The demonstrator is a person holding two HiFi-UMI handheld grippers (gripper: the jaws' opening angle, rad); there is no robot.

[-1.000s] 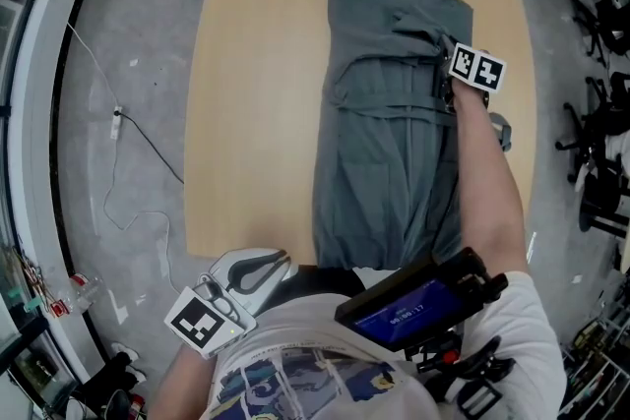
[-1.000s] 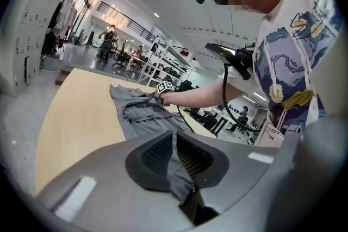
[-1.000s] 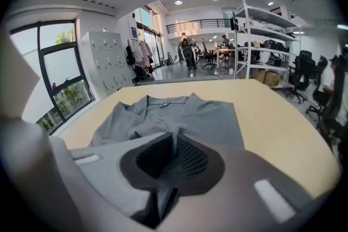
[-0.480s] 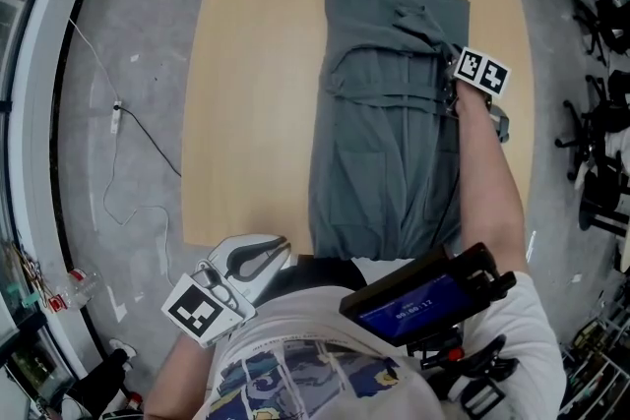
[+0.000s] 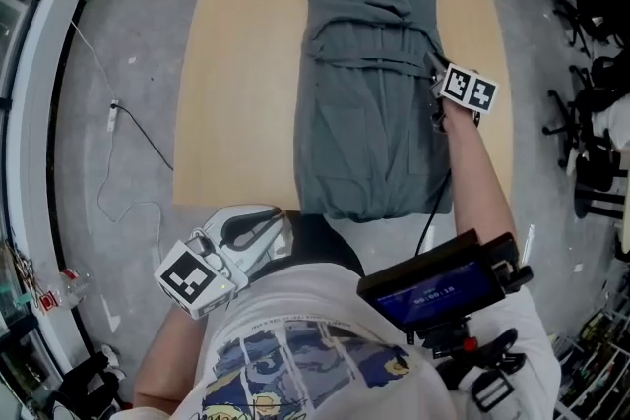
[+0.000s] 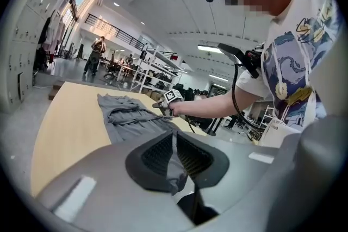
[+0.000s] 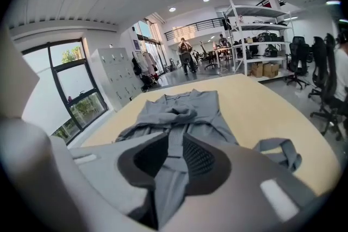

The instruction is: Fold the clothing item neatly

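One tan table. Grey garment flat along its middle, collar at 12 o'clock, hem at 6 o'clock edge. Right gripper at garment's 3 o'clock side, jaws just been opening, gap narrow, cloth showing in it, likely unpinched. Left gripper off table at 7 o'clock, jaws closed, empty. Risks: released cloth slips, fold skews; loose belt end bunches inside fold.

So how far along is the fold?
Done: the long grey cloth garment lies on the pale wooden table with both sides folded in. In hand: left gripper pinches its near hem; the jaws of the right gripper have just been opening, cloth showing between. Remaining: folding it end to end.
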